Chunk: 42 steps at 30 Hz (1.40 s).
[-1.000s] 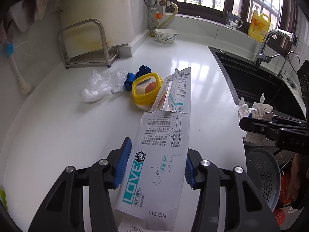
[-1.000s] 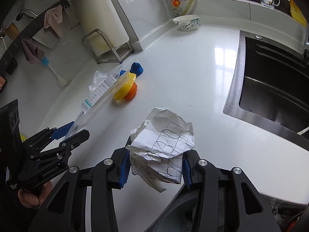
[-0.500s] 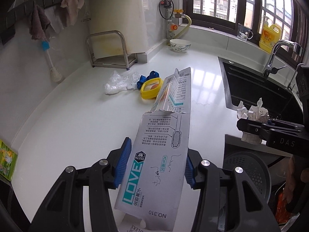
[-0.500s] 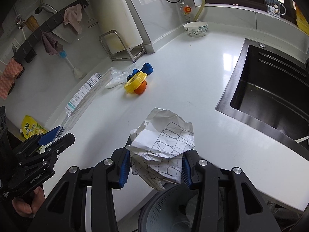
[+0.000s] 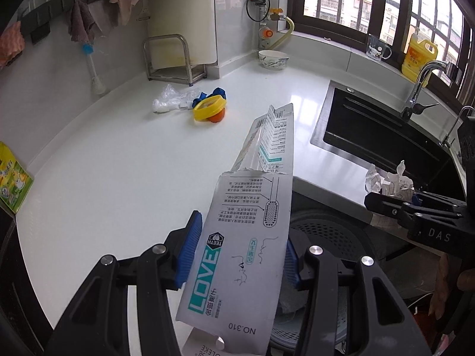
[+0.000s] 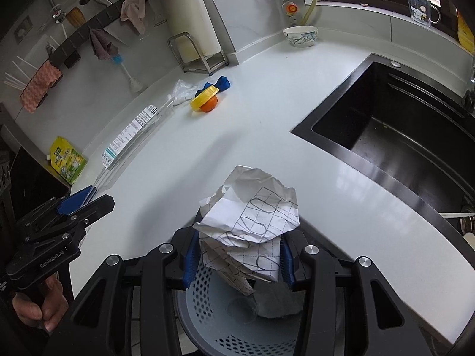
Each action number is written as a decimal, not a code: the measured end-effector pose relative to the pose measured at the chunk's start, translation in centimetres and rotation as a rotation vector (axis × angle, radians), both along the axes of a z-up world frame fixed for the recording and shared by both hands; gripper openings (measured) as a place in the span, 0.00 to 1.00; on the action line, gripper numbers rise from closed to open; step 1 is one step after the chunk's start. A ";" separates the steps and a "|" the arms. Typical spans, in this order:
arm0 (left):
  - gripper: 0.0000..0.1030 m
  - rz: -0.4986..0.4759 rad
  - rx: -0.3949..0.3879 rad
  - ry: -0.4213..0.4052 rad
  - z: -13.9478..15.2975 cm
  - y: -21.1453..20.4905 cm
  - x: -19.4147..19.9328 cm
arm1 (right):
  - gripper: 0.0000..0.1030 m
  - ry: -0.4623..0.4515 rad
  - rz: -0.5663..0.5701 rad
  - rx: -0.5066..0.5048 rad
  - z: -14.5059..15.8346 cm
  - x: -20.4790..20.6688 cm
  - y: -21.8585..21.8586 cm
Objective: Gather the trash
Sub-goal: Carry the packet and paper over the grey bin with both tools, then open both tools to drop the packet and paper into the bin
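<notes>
- left gripper (image 5: pixel 239 255) is clamped on the toothbrush package (image 5: pixel 252 228), which sticks out past its 2 fingers
- right gripper (image 6: pixel 237 259) squeezes crumpled paper (image 6: pixel 252 222), bin (image 6: pixel 207 320) right below the fingers

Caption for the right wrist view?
Right gripper holds crumpled paper over the bin beside the counter.

We are seeing the toothbrush package (image 5: pixel 237 255) running off the bottom edge; the crumpled paper (image 6: pixel 252 225) is hiding much of the bin (image 6: pixel 207 302).
</notes>
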<state>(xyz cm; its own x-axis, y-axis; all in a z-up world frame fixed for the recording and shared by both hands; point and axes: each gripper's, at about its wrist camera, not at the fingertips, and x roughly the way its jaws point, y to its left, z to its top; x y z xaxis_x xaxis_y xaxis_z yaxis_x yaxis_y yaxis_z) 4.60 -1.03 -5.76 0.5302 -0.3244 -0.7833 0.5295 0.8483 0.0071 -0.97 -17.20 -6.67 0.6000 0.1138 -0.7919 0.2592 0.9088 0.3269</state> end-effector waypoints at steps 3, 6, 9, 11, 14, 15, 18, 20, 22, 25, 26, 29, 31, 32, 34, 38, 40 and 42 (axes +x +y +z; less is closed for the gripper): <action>0.47 0.014 0.003 0.019 -0.5 -1.1 -2.3 | 0.41 0.020 0.027 0.008 -0.8 -2.0 -0.7; 0.47 0.036 0.009 0.041 -1.2 -2.1 -4.3 | 0.41 0.037 0.050 0.018 -1.7 -3.7 -1.3; 0.47 0.057 0.008 0.070 -1.9 -3.0 -5.9 | 0.41 0.050 0.068 0.030 -2.5 -5.0 -1.8; 0.47 0.066 0.018 0.076 -2.3 -3.5 -6.9 | 0.41 0.054 0.079 0.037 -2.8 -5.6 -2.1; 0.47 0.074 0.023 0.087 -2.9 -4.2 -8.3 | 0.41 0.061 0.099 0.038 -3.3 -6.2 -2.4; 0.47 0.077 0.022 0.093 -3.2 -4.3 -8.7 | 0.41 0.065 0.108 0.038 -3.5 -6.3 -2.4; 0.47 0.088 0.026 0.114 -4.3 -4.8 -9.4 | 0.41 0.080 0.132 0.036 -4.2 -6.3 -2.4; 0.47 0.098 0.030 0.132 -5.2 -4.9 -9.9 | 0.41 0.093 0.148 0.038 -4.8 -6.3 -2.4; 0.47 0.111 0.039 0.157 -6.4 -4.9 -10.0 | 0.41 0.108 0.164 0.040 -5.5 -6.1 -2.4; 0.47 0.129 0.061 0.198 -8.4 -4.9 -10.2 | 0.41 0.134 0.180 0.037 -6.7 -5.8 -2.1; 0.47 0.132 0.066 0.209 -8.9 -4.8 -10.2 | 0.41 0.142 0.186 0.034 -7.1 -5.6 -2.0; 0.47 0.140 0.077 0.229 -10.2 -4.8 -10.3 | 0.41 0.161 0.209 0.030 -8.3 -5.0 -1.5; 0.47 0.144 0.086 0.239 -10.9 -4.7 -10.2 | 0.41 0.179 0.220 0.036 -9.2 -4.6 -1.3; 0.47 0.147 0.087 0.247 -11.2 -4.8 -10.1 | 0.41 0.193 0.223 0.044 -9.7 -4.3 -1.3; 0.47 0.156 0.095 0.265 -12.0 -4.8 -9.8 | 0.41 0.212 0.223 0.057 -10.7 -3.9 -1.2; 0.48 0.179 0.118 0.288 -13.1 -4.7 -9.2 | 0.41 0.236 0.229 0.064 -11.8 -3.1 -0.8; 0.53 0.191 0.121 0.289 -13.2 -4.6 -9.0 | 0.41 0.232 0.233 0.062 -11.8 -2.9 -0.6; 0.57 0.196 0.118 0.277 -13.0 -4.7 -8.8 | 0.46 0.218 0.229 0.061 -11.5 -2.8 -0.6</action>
<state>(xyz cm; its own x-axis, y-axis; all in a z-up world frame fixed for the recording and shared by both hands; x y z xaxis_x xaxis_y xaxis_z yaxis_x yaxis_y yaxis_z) -4.17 -5.69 -18.77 0.3361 -0.1361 -0.9320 0.3524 0.9358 -0.0096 -3.81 -17.80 -18.19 0.3698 0.2776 -0.8867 0.1203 0.9320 0.3419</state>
